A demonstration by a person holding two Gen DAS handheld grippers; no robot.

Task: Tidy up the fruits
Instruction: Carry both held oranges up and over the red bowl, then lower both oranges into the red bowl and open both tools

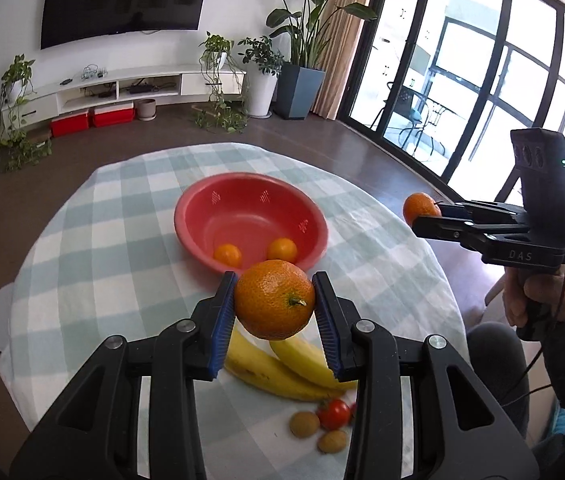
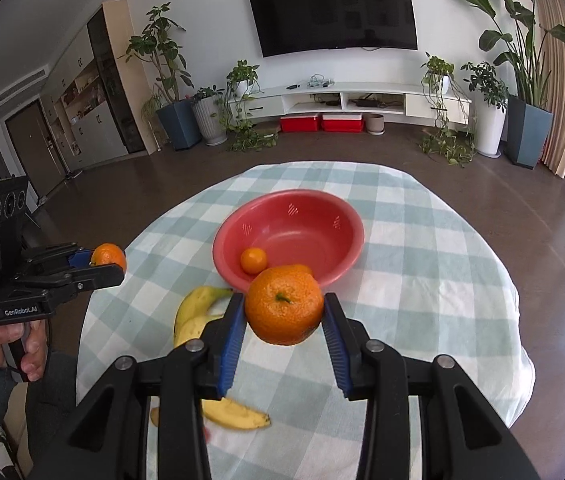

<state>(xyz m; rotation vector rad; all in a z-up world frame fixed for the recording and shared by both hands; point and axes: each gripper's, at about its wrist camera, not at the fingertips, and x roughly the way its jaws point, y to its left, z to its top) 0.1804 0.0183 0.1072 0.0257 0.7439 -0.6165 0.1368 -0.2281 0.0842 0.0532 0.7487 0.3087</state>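
Observation:
My left gripper (image 1: 274,300) is shut on an orange tangerine (image 1: 273,298), held above the table just short of the red bowl (image 1: 242,200). My right gripper (image 2: 284,308) is shut on a second tangerine (image 2: 284,308), also in the air near the bowl's (image 2: 322,208) near rim. Two small oranges (image 1: 227,255) (image 1: 282,249) lie inside the bowl. In the left wrist view the right gripper (image 1: 422,210) shows at the right with its tangerine (image 1: 420,205). In the right wrist view the left gripper (image 2: 108,260) shows at the left with its fruit (image 2: 108,257).
Bananas (image 1: 282,368) (image 2: 190,316) lie on the checked tablecloth (image 1: 102,248) below the grippers, with a cherry tomato (image 1: 334,413) and two small brown fruits (image 1: 304,424) near the front edge. The round table drops off to dark floor all around. A person's hand (image 1: 538,300) grips each handle.

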